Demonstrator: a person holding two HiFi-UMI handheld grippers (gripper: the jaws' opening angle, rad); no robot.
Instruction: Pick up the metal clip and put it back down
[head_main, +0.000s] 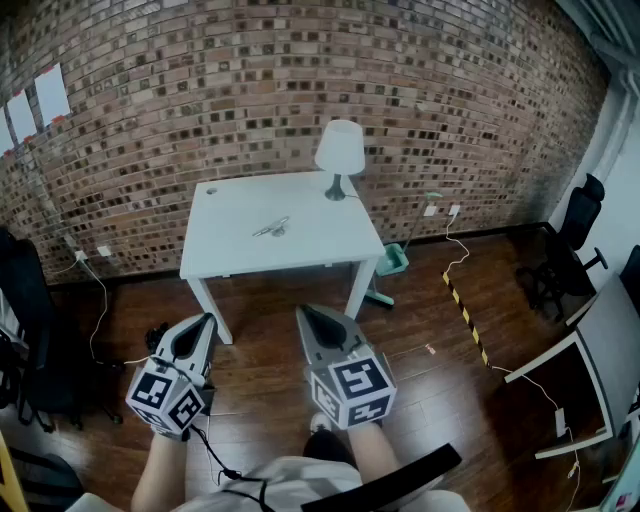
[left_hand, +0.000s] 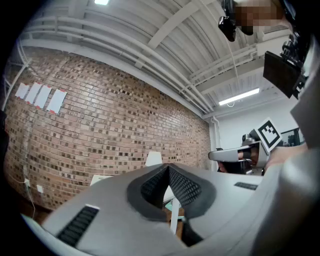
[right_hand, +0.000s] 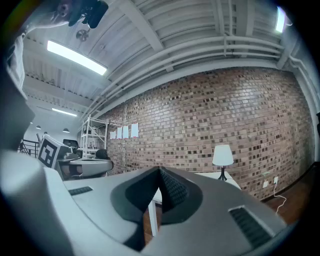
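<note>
Left claw (head_main: 207, 319) is sitting fully closed, its dark ribbed faces meeting at the tips with nothing caught between them. Right claw (head_main: 305, 313) is showing me the same: jaws together and empty. I'm holding both level over the wooden floor (head_main: 440, 380), side by side, pointing toward the white worktop (head_main: 310, 255) and well apart from it.

I'm seeing the metal clip (head_main: 271, 228) lying flat near the middle of that worktop, on its own, touching nothing else. It is reading as a small, slender, silvery piece, set on a slant, with one end running out thin and the other looking a little wider. It is too small from the head view for me to make out finer detail, and neither claw view is showing it.

A white lamp (head_main: 339, 155) is standing upright at the far right corner of the worktop, well apart from the clip, and a brick wall (head_main: 300, 80) is running behind it all.
</note>
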